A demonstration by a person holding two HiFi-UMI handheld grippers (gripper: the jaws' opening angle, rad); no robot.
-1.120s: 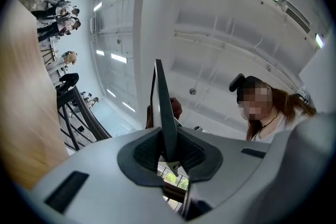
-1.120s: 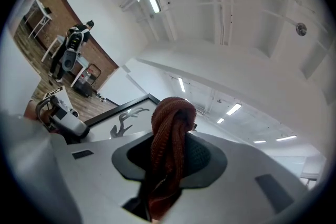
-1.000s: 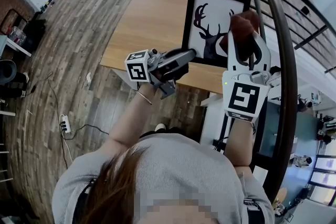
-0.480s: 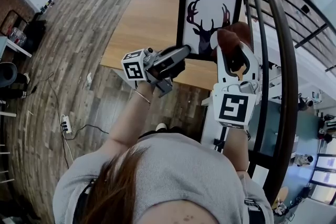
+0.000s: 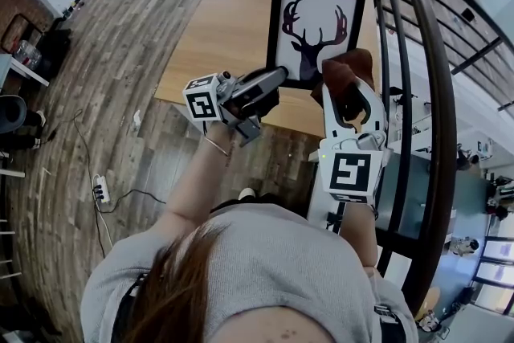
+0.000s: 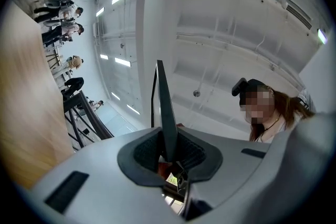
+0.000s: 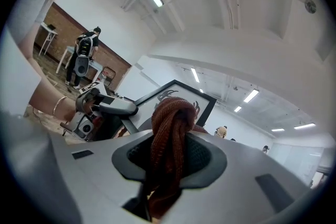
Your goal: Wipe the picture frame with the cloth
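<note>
The picture frame (image 5: 317, 8), black-edged with a deer silhouette on white, is held above the wooden table (image 5: 225, 12). My left gripper (image 5: 275, 78) is shut on its near left corner; in the left gripper view the thin dark frame edge (image 6: 164, 107) stands between the jaws of the left gripper (image 6: 168, 147). My right gripper (image 5: 347, 83) is shut on a bunched red-brown cloth (image 5: 347, 64), which lies against the frame's near right corner. In the right gripper view the cloth (image 7: 170, 123) sticks out of the right gripper (image 7: 173, 150), with the frame (image 7: 181, 91) and the left gripper (image 7: 122, 107) behind it.
A black metal railing (image 5: 438, 92) curves along the right side, close to my right arm. The table's near edge is just below the grippers, with wood plank floor (image 5: 120, 92) to the left. A power strip (image 5: 99, 190) lies on the floor.
My right gripper has come down with the cloth from the middle of the deer picture to the frame's near right corner. The left gripper keeps its hold on the frame.
</note>
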